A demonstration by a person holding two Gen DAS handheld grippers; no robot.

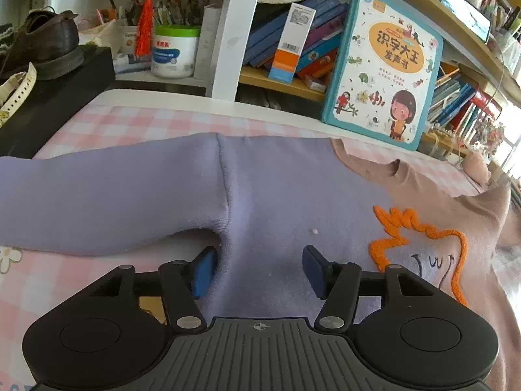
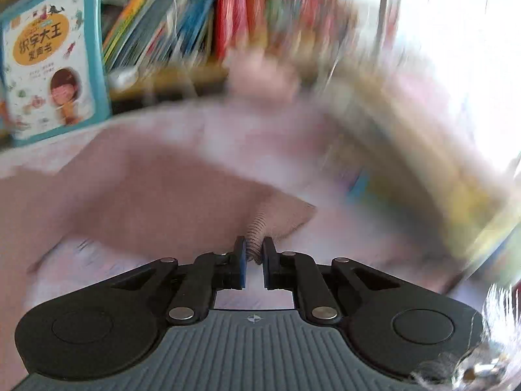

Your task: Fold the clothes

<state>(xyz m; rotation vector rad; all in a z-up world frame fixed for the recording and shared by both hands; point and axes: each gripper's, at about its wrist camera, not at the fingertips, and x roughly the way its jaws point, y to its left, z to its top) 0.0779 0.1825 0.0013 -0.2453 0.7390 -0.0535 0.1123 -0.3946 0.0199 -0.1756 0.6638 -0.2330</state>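
A lavender and dusty-pink sweatshirt with an orange embroidered outline lies flat on a pink checked cloth. Its lavender sleeve stretches to the left. My left gripper is open, low over the body near the armpit, one blue pad beside the sleeve seam. In the blurred right wrist view my right gripper is shut on the ribbed cuff of the pink sleeve, which trails off to the left.
A children's book leans at the back of the table, also in the right wrist view. Behind are shelves of books, a white jar and a brown shoe on a black box at the left.
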